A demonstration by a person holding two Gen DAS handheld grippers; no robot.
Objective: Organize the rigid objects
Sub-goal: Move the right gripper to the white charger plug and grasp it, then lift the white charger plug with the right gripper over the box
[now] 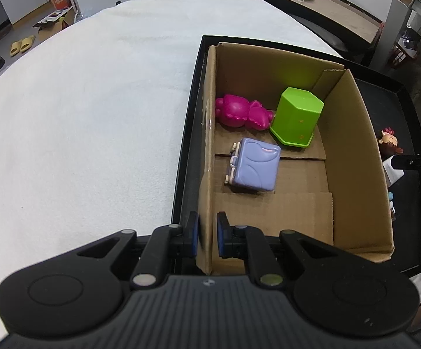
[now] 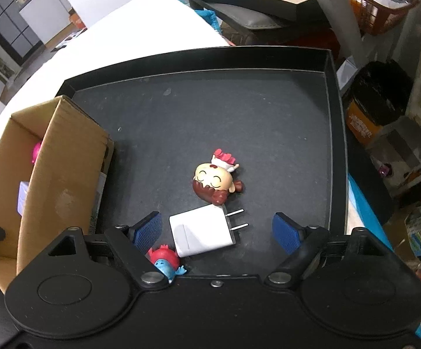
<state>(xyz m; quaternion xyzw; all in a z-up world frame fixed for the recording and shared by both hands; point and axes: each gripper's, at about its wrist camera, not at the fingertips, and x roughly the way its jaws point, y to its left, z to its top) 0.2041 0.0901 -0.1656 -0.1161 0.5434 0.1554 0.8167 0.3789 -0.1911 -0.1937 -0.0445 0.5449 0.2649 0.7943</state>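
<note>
Brown corrugated cardboard box (image 1: pixel 268 174) fills the left wrist view, standing inside a shallow black tray (image 1: pixel 187 145) on a white cloth-covered table (image 1: pixel 79 101). Three pieces lie on its floor: a magenta plastic bear figure (image 1: pixel 241 112), an upturned green plastic cup (image 1: pixel 296 116) and a lilac plastic cube toy (image 1: pixel 252 168). The left gripper (image 1: pixel 207 237), tilted steeply down, is clamped on the box's near wall, one blue pad on each side, seemingly steadying it.

From the right wrist view, sorting looks partly done. The right gripper (image 2: pixel 217 229) points steeply down with jaws wide, and a white plastic charger plug (image 2: pixel 203 231) lies between the pads, untouched. A brown-haired doll figurine (image 2: pixel 215 181) lies just beyond it; a small red-and-blue figurine (image 2: pixel 166 260) sits near the left pad. Next, probably, comes lowering and closing on the plug without snagging the small figurine.
</note>
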